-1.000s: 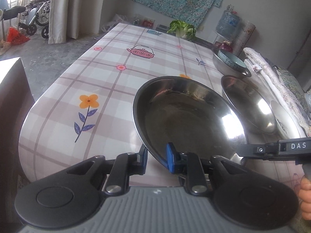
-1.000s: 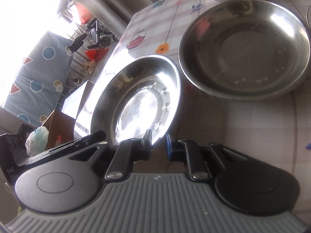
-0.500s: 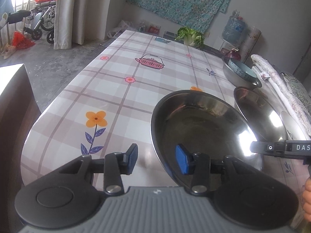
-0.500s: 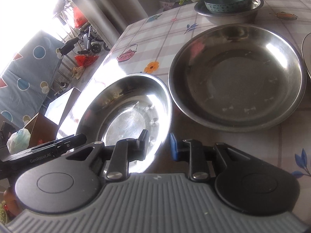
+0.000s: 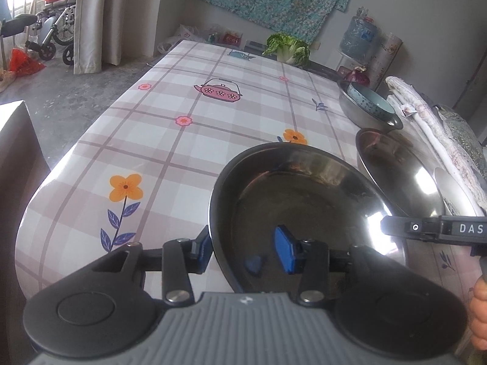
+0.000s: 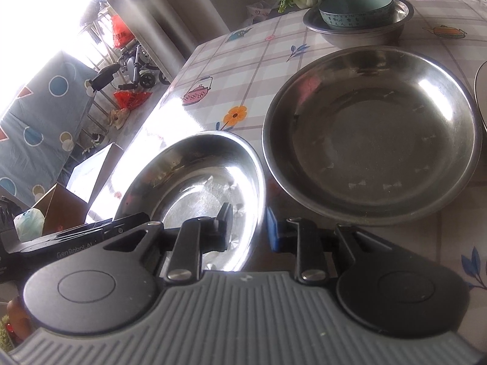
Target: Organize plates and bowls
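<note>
Near plate (image 5: pixel 304 200) and far-right plate (image 6: pixel 371 133) – polished metal, mirror-glossy. Teal bowl (image 6: pixel 356 10) – glazed ceramic. Tablecloth (image 5: pixel 188 140) – smooth, shiny plastic-looking. Gripper pads (image 5: pixel 286 254) – matt blue.

Daylight floods in from the window (image 6: pixel 36 15) – totally blown out in the right view, glare on the steel dish (image 6: pixel 207 188); edges bend fisheye-style.

Each gripper (image 5: pixel 242 249) has a ribbed grey body, two black round-ended arms with silver screws, and blue pads on its fingers (image 5: pixel 287 254). The right gripper (image 6: pixel 248 226) looks the same; white lettering on one side, perhaps "DAS".
</note>
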